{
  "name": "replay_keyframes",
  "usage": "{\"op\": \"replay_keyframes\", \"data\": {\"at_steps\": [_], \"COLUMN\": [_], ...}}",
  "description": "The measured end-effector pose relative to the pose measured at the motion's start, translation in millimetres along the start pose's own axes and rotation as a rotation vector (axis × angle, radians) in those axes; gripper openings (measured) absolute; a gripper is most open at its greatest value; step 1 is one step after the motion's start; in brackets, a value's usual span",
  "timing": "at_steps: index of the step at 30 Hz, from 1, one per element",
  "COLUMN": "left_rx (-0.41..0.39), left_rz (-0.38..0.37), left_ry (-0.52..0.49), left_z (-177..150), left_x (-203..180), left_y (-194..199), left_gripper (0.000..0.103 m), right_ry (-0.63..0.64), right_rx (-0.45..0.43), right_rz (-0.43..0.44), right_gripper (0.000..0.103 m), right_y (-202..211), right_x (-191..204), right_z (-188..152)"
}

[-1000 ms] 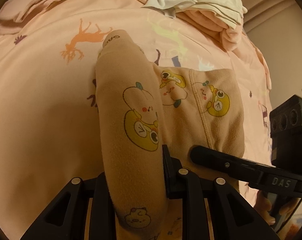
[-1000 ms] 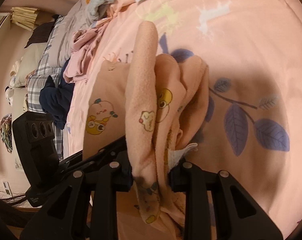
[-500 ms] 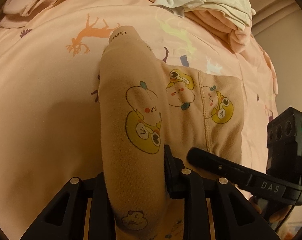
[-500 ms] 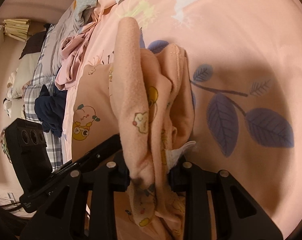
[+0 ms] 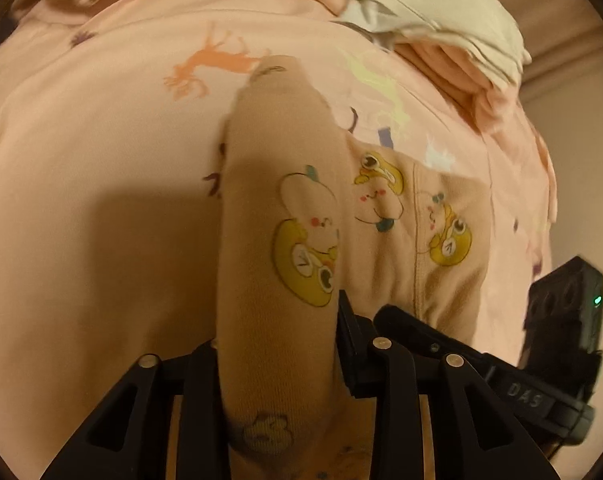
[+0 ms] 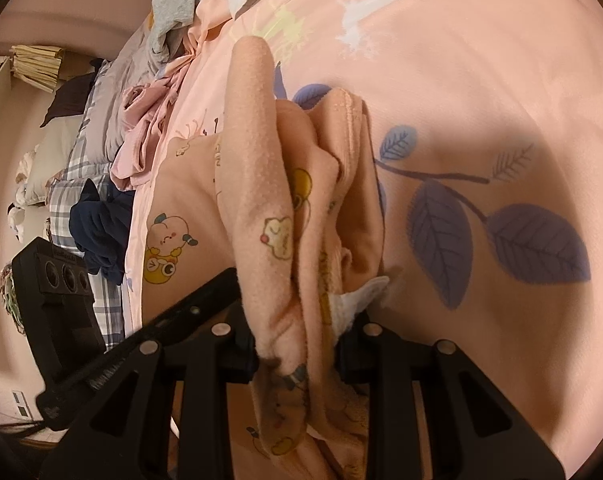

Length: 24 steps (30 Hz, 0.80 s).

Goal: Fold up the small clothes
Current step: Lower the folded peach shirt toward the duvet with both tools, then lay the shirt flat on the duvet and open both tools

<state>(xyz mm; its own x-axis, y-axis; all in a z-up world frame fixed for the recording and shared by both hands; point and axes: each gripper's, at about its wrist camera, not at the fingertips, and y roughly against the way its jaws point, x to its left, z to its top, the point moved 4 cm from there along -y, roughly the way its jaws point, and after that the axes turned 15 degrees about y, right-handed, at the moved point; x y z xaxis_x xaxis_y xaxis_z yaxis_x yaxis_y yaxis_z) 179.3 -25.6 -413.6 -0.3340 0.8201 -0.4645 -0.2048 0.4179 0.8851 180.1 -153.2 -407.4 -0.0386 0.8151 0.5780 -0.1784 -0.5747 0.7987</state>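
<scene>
Garment (image 5: 277, 248) spans both tongs, long axis forward; left tongs (image 5: 277, 344) opening around it, right tongs (image 6: 297, 344) clenched on it.

Your small garment (image 5: 401, 216) lay on the bedspread (image 5: 81, 200), one folded edge rising between your left gripper's (image 5: 277, 356) opening jaws. Piled clothes (image 6: 133, 136) sat beyond it, left of your right gripper (image 6: 297, 340).
</scene>
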Motion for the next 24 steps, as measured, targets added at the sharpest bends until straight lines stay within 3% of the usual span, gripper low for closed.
{"op": "replay_keyframes", "data": {"at_steps": [5, 11, 14, 17, 19, 21, 24], "left_rx": [-0.064, -0.184, -0.247, -0.211, -0.187, -0.174, -0.152], "left_rz": [0.028, 0.085, 0.032, -0.064, -0.014, 0.112, 0.146], "left_ry": [-0.036, -0.011, -0.027, -0.070, -0.083, -0.090, -0.084], "left_z": [-1.5, -3.0, -4.8, -11.9, -13.4, -13.7, -15.1], "left_x": [-1.2, 2.7, -5.5, -17.2, -19.0, -10.0, -3.1], "left_y": [24.0, 61.9, 87.8, 87.6, 74.0, 53.2, 33.4], "left_gripper": [0.033, 0.033, 0.033, 0.033, 0.033, 0.033, 0.033], "right_ry": [0.008, 0.043, 0.106, 0.165, 0.158, 0.147, 0.146], "right_rx": [0.063, 0.006, -0.006, 0.003, 0.005, -0.003, -0.022], "right_rz": [-0.045, -0.121, -0.121, -0.126, -0.148, -0.185, -0.225], "right_gripper": [0.037, 0.039, 0.039, 0.039, 0.038, 0.038, 0.038], "right_y": [11.0, 50.8, 59.2, 56.4, 54.6, 56.7, 67.6], "right_x": [5.9, 18.0, 34.9, 49.0, 49.6, 46.3, 39.2], "right_z": [7.8, 11.1, 14.8, 16.1, 17.7, 20.3, 23.2]}}
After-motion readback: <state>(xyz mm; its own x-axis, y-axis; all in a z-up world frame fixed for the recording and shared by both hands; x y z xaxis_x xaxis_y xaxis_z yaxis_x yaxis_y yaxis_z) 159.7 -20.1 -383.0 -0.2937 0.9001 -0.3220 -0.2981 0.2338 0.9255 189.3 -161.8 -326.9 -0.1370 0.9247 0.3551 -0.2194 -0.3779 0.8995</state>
